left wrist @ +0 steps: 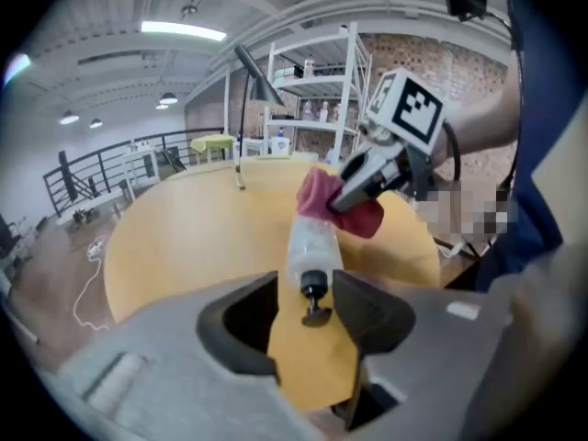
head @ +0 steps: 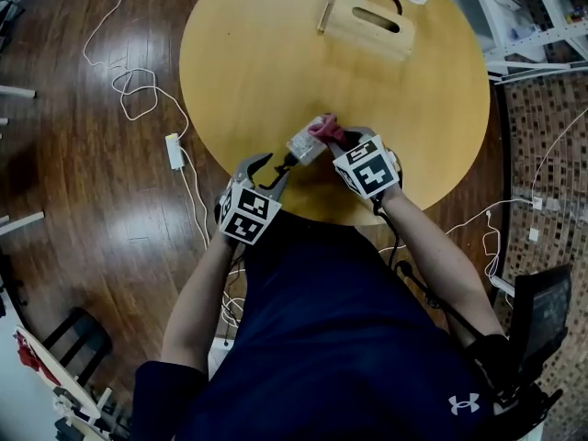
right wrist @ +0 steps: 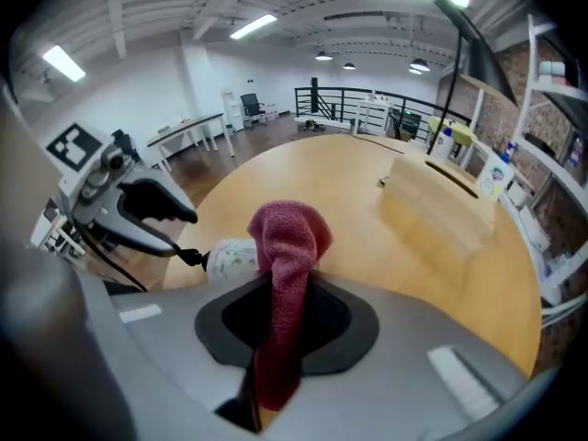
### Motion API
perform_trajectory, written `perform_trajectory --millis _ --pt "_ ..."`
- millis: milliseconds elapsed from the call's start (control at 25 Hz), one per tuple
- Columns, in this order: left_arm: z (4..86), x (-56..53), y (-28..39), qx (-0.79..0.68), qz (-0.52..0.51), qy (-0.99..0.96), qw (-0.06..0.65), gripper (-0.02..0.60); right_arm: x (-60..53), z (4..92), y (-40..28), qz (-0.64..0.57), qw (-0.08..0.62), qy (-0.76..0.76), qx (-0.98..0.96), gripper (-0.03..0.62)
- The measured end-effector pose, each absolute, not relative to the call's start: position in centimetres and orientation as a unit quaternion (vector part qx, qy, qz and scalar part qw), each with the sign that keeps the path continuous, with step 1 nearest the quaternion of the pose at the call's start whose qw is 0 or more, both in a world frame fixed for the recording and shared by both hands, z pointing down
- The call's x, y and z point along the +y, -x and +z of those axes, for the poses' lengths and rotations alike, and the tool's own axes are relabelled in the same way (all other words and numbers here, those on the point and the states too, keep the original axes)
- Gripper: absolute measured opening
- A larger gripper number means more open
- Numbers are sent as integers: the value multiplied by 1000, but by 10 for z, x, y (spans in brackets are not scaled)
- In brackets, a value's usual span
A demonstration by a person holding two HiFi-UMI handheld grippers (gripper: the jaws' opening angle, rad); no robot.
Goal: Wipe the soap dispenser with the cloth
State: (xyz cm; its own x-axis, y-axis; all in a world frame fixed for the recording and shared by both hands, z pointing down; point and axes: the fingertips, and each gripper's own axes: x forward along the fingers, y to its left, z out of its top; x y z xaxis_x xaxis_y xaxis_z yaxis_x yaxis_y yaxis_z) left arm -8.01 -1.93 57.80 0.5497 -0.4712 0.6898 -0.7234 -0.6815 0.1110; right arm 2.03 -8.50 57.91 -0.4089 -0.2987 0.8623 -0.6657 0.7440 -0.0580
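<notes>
Head view: person's torso at the bottom, both arms reach to the near edge of a round wooden surface (head: 248, 62).

Left tongs (head: 273, 168) are released. The left gripper view shows the jaws apart (left wrist: 306, 288) with the black pump head between the tips and a gap on both sides, so no clamp.

Right tongs (head: 338, 138) are clenched on the cloth (head: 325, 129). In the right gripper view the red cloth (right wrist: 287, 237) runs up through the closed jaws (right wrist: 287, 288) and bunches above them.

Soap dispenser (head: 305, 148) sits between the two tongs, close to the near rim of the surface. It's on its side, with the pump toward the left tongs and the clear body toward the right. Can't tell if it rests flat or is propped.

From the left gripper view, the cloth (left wrist: 317, 196) is pressed on the far end of the dispenser (left wrist: 312, 242). From the right gripper view, the dispenser (right wrist: 231, 257) is just left of the cloth, touching it.

Further out there's a wooden box (head: 370, 24) with a handle slot at the far side of the surface, well apart from the work. White cable (head: 138, 95) loops on the dark wood floor (head: 73, 182) to the left. White shelving (left wrist: 317, 90) stands beyond the surface.
</notes>
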Motion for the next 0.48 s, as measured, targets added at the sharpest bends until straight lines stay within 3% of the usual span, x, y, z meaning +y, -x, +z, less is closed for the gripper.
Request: perform_trajectory --millis 240,480 --pt "578 -51 50 -321 397 -848 143 244 -72 580 23 177 448 -253 -839 57" --pt "595 -57 39 -282 443 -843 119 249 -104 582 -7 200 442 -316 -815 57"
